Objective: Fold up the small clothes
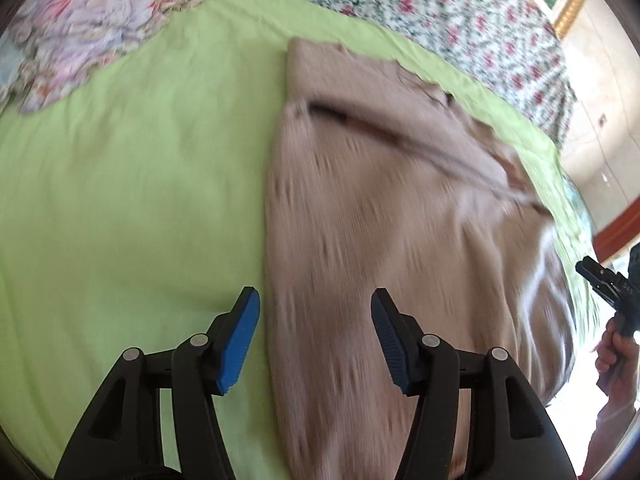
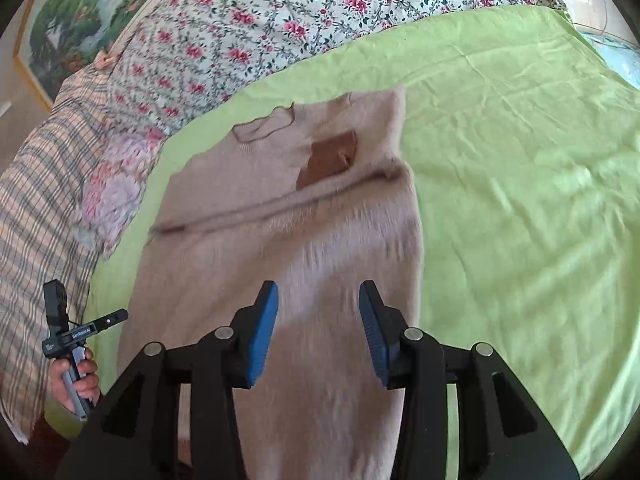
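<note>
Left gripper [image 1: 316, 332]: jaws spread, pinching nothing
Right gripper [image 2: 319, 328]: jaws spread, empty
Beige sweater [image 2: 280, 248]: beneath both grippers, flat on green sheet [image 2: 520, 200]
Brown patch [image 2: 330, 158]: ahead of right gripper

The left wrist camera looked steeply down along its gripper [image 1: 316, 336] from close above the sheet [image 1: 132, 184], the sweater [image 1: 380, 220] lying to its right. The right wrist camera looked down likewise past its gripper [image 2: 319, 332], the sweater [image 2: 280, 220] straight ahead. Both views shared the sweater, the sheet [image 2: 520, 200] and the floral bedding [image 1: 420, 8] [image 2: 280, 20] beyond.
</note>
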`<action>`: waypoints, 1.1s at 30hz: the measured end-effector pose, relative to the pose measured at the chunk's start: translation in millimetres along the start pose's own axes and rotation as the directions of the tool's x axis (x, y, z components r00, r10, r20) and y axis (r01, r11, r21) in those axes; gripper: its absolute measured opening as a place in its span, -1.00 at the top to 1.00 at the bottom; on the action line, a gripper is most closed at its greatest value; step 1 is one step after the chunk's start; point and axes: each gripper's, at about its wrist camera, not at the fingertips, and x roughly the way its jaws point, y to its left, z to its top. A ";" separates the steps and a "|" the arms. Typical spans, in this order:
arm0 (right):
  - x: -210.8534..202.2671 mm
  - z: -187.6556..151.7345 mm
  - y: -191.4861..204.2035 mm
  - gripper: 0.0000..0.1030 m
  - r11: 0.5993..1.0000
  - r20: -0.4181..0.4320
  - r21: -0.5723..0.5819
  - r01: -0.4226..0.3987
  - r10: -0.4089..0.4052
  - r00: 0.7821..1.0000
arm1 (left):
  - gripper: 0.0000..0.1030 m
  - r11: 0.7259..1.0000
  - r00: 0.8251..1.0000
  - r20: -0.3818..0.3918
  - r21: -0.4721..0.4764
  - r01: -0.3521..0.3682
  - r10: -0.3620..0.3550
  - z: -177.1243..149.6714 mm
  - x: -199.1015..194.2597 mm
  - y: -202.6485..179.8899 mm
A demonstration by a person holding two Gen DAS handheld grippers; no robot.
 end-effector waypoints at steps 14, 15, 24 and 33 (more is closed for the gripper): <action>-27.9 -117.2 -23.2 0.15 0.975 -0.115 0.069 -0.210 0.216 0.970 | -0.26 0.977 0.978 -0.100 0.084 0.194 -0.185 -113.6 -34.4 0.2; -25.6 -118.4 -21.9 0.15 0.974 -0.113 0.063 -0.217 0.223 0.968 | -0.25 0.974 0.975 -0.102 0.090 0.206 -0.197 -115.3 -33.6 -0.3; -53.2 -112.2 -42.1 0.85 0.955 -0.016 0.073 -0.287 0.289 0.957 | 0.89 0.962 0.971 -0.054 0.130 0.238 -0.233 -108.1 -50.3 3.4; -31.3 -121.1 -49.1 0.77 0.942 -0.084 0.094 -0.322 0.330 0.940 | 0.63 0.954 0.949 -0.146 0.069 0.291 -0.279 -109.4 -24.3 13.4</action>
